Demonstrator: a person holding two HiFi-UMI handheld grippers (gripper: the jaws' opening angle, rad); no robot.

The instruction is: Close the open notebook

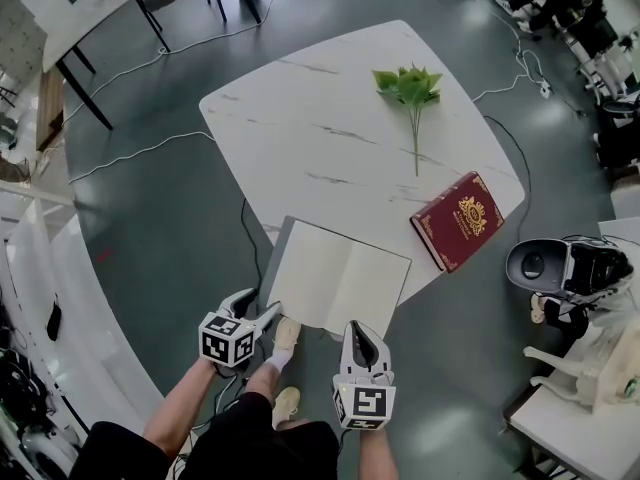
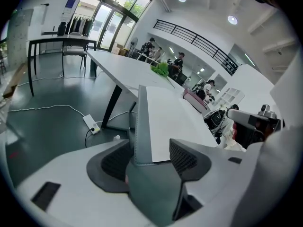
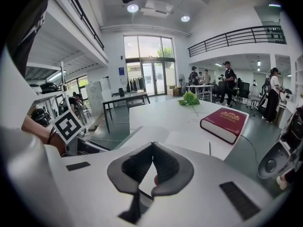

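Note:
The open notebook (image 1: 338,280) lies with blank white pages up at the near edge of the white table (image 1: 300,118); its grey cover shows along the left side. My left gripper (image 1: 257,307) is at the notebook's near left corner. In the left gripper view its jaws stand open (image 2: 147,154), and the grey cover's edge (image 2: 137,122) rises between the pads without being pressed. My right gripper (image 1: 361,336) hovers at the notebook's near right edge. Its jaws (image 3: 151,148) are shut with the tips touching, and the white page (image 3: 189,138) lies just ahead.
A dark red book (image 1: 457,219) lies right of the notebook, and a green plant sprig (image 1: 410,88) lies farther back. Cables run over the grey floor (image 1: 150,148). A white helmet-like device (image 1: 560,266) sits at the right. My feet (image 1: 285,336) are below the table edge.

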